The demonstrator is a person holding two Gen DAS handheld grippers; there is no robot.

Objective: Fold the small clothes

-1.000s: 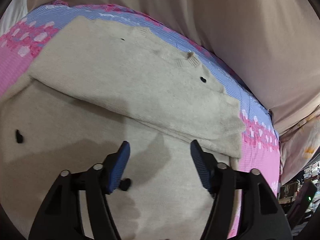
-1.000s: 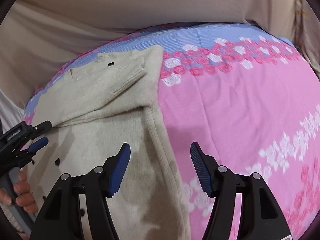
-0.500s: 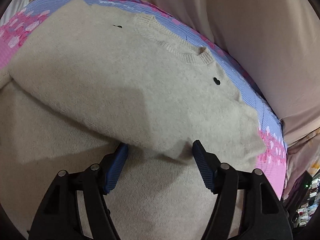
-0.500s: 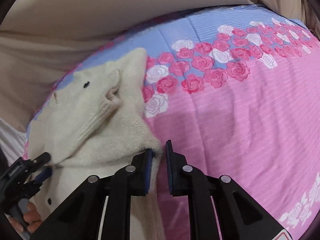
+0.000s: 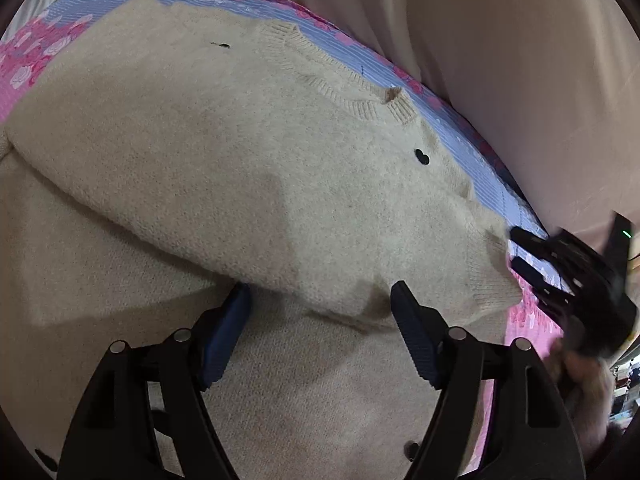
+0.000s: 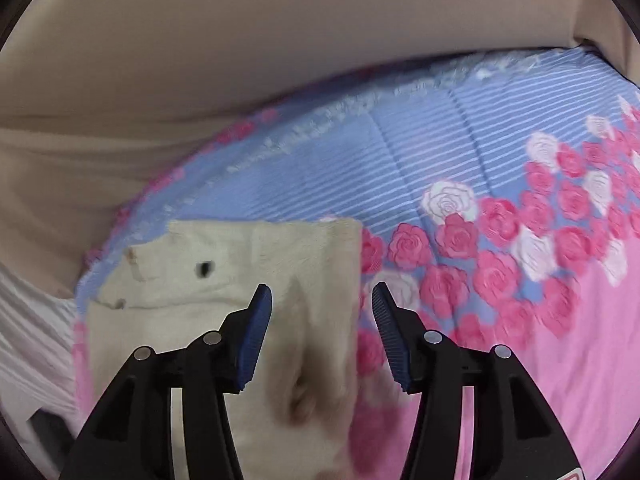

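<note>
While the cream knit cardigan (image 5: 224,184) lay on the pink-and-blue rose-print bedspread (image 6: 500,184), one sleeve was folded across its body. Left gripper (image 5: 320,304) hung low over the folded sleeve's lower edge, jaws spread and opening; knit lay between the pads, not pinched. Right gripper (image 6: 322,312) was over the cardigan's right-hand edge, jaws parted and opening, pads clear of the blurred fabric. Beige upholstery (image 6: 280,40) stood behind the bedspread.
</note>
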